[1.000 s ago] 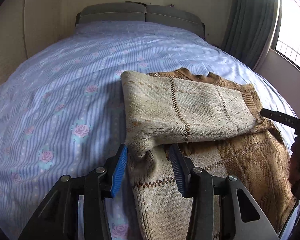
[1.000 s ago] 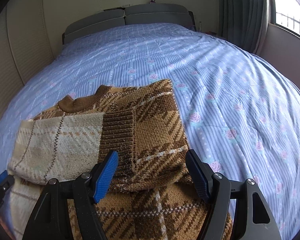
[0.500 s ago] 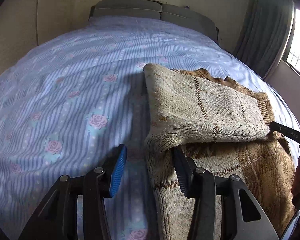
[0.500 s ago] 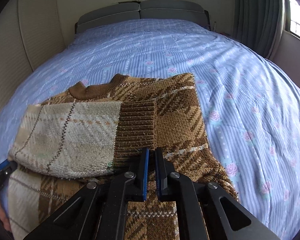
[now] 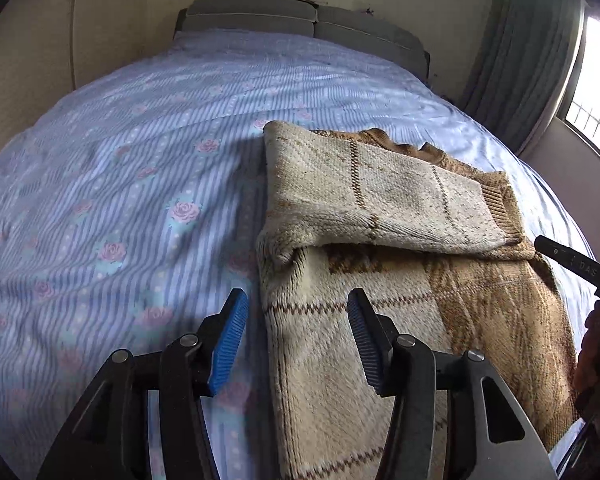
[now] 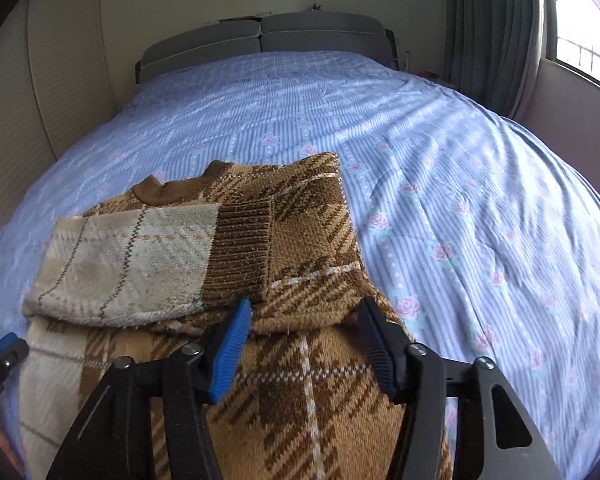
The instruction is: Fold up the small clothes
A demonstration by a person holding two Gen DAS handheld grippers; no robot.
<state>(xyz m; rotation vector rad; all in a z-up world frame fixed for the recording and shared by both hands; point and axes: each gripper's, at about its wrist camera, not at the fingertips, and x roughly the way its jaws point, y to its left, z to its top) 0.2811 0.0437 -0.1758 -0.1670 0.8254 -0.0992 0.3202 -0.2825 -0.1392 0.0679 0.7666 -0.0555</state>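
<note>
A knitted plaid sweater (image 5: 400,320), cream on one side and brown on the other, lies flat on the bed. Its cream sleeve (image 5: 380,200) with a brown ribbed cuff (image 6: 240,248) is folded across the chest. My left gripper (image 5: 296,320) is open and still opening. Its jaws straddle the sweater's left edge just below the sleeve fold, and the pads press on nothing. My right gripper (image 6: 304,332) is open and widening over the brown side of the sweater (image 6: 308,400), near the cuff, with knit below the jaws but not pinched.
The bed sheet (image 6: 460,160) is blue striped with pink roses and spreads wide to the left and right of the sweater. A grey headboard (image 6: 268,36) stands at the far end. Curtains (image 6: 492,20) and a window are at the right.
The right gripper's jaws were wide, then shut over the brown knit half a second ago, and stand apart again. The left gripper slid left off the sleeve fold and its jaws widened.
</note>
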